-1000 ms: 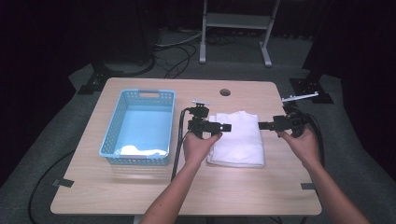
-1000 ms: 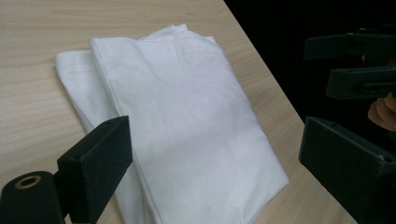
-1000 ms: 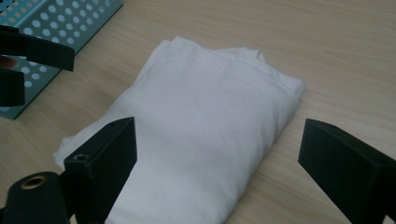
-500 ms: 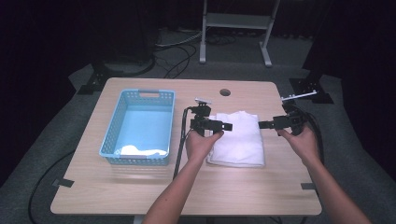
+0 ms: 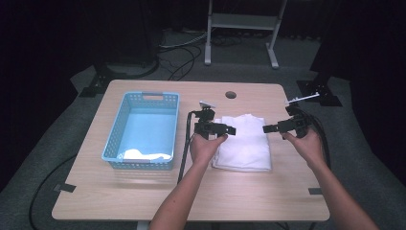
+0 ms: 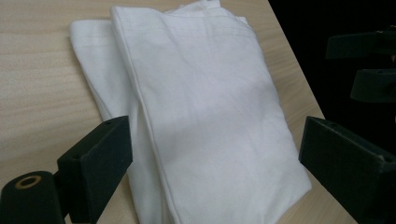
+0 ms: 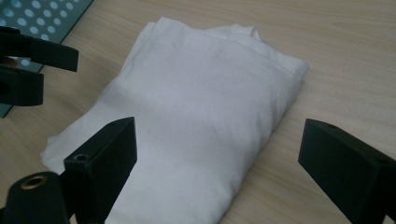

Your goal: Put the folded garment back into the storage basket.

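Folded white cotton cloth (image 5: 244,143) lay flat at table centre; left gripper (image 5: 229,129) at 9 o'clock, right gripper (image 5: 269,128) at 3, both jaws wide, empty, likely flanking for two-sided pickup.

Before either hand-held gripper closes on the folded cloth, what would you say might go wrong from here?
1. The cloth is folded in several loose layers; a pinch may catch only the top one, so it could unfold when lifted.
2. The left hand-held gripper and right hand-held gripper point at each other across the cloth, both open; closing in together, they might collide.
3. The basket already holds something white, so the cloth may land unevenly there.
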